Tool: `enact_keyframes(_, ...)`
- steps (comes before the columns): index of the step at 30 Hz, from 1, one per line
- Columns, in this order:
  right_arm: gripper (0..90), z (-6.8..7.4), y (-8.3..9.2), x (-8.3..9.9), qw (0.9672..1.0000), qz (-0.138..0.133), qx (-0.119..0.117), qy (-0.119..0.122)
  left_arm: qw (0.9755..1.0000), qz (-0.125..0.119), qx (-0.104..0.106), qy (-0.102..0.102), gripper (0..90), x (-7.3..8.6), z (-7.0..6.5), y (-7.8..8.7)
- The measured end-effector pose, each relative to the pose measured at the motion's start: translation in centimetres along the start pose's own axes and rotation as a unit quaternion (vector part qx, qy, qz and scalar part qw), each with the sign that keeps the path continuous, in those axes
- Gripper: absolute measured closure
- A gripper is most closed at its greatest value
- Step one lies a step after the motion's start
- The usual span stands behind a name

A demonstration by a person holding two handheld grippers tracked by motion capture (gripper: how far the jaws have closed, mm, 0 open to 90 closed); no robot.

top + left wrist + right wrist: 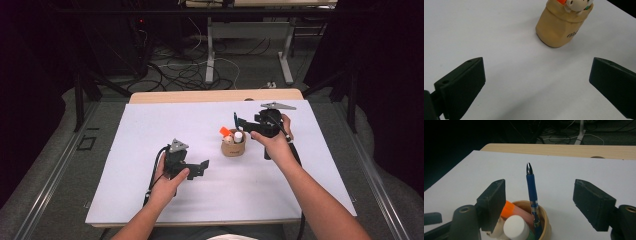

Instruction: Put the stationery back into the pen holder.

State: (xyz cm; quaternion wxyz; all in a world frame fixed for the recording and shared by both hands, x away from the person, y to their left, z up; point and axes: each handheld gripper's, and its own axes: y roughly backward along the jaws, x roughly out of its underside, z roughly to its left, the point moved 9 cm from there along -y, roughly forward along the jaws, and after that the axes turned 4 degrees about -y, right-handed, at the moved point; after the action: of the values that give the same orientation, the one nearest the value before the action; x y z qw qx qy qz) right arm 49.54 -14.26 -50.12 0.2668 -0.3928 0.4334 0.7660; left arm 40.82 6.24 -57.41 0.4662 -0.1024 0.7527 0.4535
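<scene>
left claw [204,166]: open, low, level | right claw [239,121]: open, raised, pointing left

White tabletop [150,150] evenly lit from above; surroundings beyond far edge dark; shadows soft; slight blur throughout.

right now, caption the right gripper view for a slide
Right gripper open above a tan cup, a blue pen standing in it between the jaws, untouched.

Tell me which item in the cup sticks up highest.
The blue pen: it stands tip-up above the cup, while the orange marker and white cap sit low.
</scene>
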Motion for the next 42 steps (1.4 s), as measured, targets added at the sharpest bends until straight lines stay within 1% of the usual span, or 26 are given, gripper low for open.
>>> enact_keyframes(1,23.4,0.0,0.2,0.2,1.0,0.004,-0.001,0.004,1.0,-0.001,-0.001,-0.002,0.6,-0.1,0.1,0.1)
enact_keyframes(4,19.3,-0.2,0.8,0.5,0.9999,0.006,0.002,0.014,1.0,-0.002,-0.004,0.002,0.6,-0.2,0.5,0.3)
enact_keyframes(5,18.2,-0.2,1.0,0.6,0.9998,0.007,0.003,0.018,1.0,-0.006,-0.005,0.003,0.6,-0.3,0.7,0.4)
enact_keyframes(6,16.7,-0.2,1.2,0.8,0.9998,0.01,0.004,0.016,0.9999,-0.008,-0.005,0.007,0.6,-0.3,0.7,0.5)
enact_keyframes(7,15.4,-0.4,1.4,0.9,0.9996,0.01,0.008,0.025,0.9999,-0.007,-0.007,0.01,0.6,-0.4,0.9,0.6)
enact_keyframes(8,15.3,-0.4,1.6,1.0,0.9995,0.013,0.006,0.027,0.9999,-0.008,-0.008,0.009,0.6,-0.4,1.1,0.7)
enact_keyframes(9,15.3,-0.6,1.8,1.1,0.9994,0.011,0.012,0.032,0.9998,-0.011,-0.009,0.012,0.6,-0.5,1.2,0.7)
enact_keyframes(10,15.4,-0.6,2.0,1.2,0.9992,0.012,0.012,0.037,0.9998,-0.011,-0.012,0.01,0.6,-0.6,1.4,0.9)
enact_keyframes(12,15.4,-0.8,2.4,1.2,0.9984,0.006,0.011,0.055,0.9996,-0.015,-0.012,0.019,0.6,-0.7,1.6,1.1)
enact_keyframes(14,15.4,-1.0,2.8,1.4,0.9982,0.007,0.012,0.058,0.9995,-0.018,-0.016,0.019,0.6,-0.9,2.0,1.3)
enact_keyframes(15,15.4,-1.0,2.9,1.5,0.9984,0.006,0.007,0.055,0.9994,-0.019,-0.017,0.024,0.6,-0.9,2.1,1.5)
enact_keyframes(17,15.4,-1.3,3.1,1.8,0.9979,0.009,0.005,0.063,0.9992,-0.024,-0.021,0.027,0.6,-1.1,2.5,1.7)
enact_keyframes(20,15.4,-1.6,3.3,2.6,0.9984,0.02,0.002,0.053,0.9989,-0.026,-0.024,0.03,0.6,-1.2,3.1,2.1)
enact_keyframes(22,15.4,-2.0,3.4,3.1,0.9981,0.024,0.008,0.056,0.9984,-0.031,-0.031,0.035,0.6,-1.3,3.5,2.3)
enact_keyframes(23,15.4,-2.2,3.5,3.3,0.9982,0.025,0.012,0.053,0.9984,-0.033,-0.031,0.035,0.6,-1.3,3.7,2.4)
enact_keyframes(25,15.7,-2.5,3.5,3.8,0.9987,0.028,0.009,0.043,0.9982,-0.031,-0.034,0.038,0.6,-1.3,4.0,2.6)
enact_keyframes(27,15.7,-2.7,3.5,4.2,0.9989,0.028,0.009,0.036,0.9977,-0.036,-0.04,0.041,0.6,-1.4,4.4,2.7)
enact_keyframes(28,15.7,-2.8,3.5,4.4,0.9988,0.03,0.009,0.037,0.998,-0.029,-0.039,0.039,0.6,-1.3,4.6,2.8)
enact_keyframes(29,15.7,-3.0,3.6,4.6,0.9988,0.032,0.01,0.036,0.9977,-0.036,-0.042,0.04,0.6,-1.3,4.8,2.8)
enact_keyframes(31,15.6,-3.2,3.6,5.1,0.9987,0.035,0.009,0.036,0.9976,-0.031,-0.046,0.041,0.6,-1.2,5.1,3.0)
enact_keyframes(32,15.6,-3.3,3.6,5.3,0.9987,0.036,0.011,0.034,0.9972,-0.035,-0.05,0.043,0.6,-1.2,5.3,2.9)
enact_keyframes(36,14.8,-4.0,3.6,6.0,0.9981,0.043,0.022,0.039,0.997,-0.032,-0.053,0.047,0.6,-1.1,5.8,3.0)
enact_keyframes(38,14.7,-4.3,3.7,6.3,0.998,0.046,0.025,0.037,0.9963,-0.038,-0.06,0.048,0.6,-1.1,6.1,3.0)
enact_keyframes(39,14.6,-4.4,3.7,6.4,0.9979,0.048,0.027,0.035,0.9963,-0.036,-0.061,0.049,0.6,-1.1,6.2,3.0)
enact_keyframes(40,14.4,-4.6,3.6,6.5,0.9977,0.049,0.03,0.036,0.9969,-0.028,-0.057,0.048,0.6,-1.0,6.3,3.2)
enact_keyframes(42,14.1,-4.9,3.6,6.7,0.9976,0.049,0.035,0.035,0.996,-0.035,-0.064,0.052,0.6,-1.0,6.5,3.1)
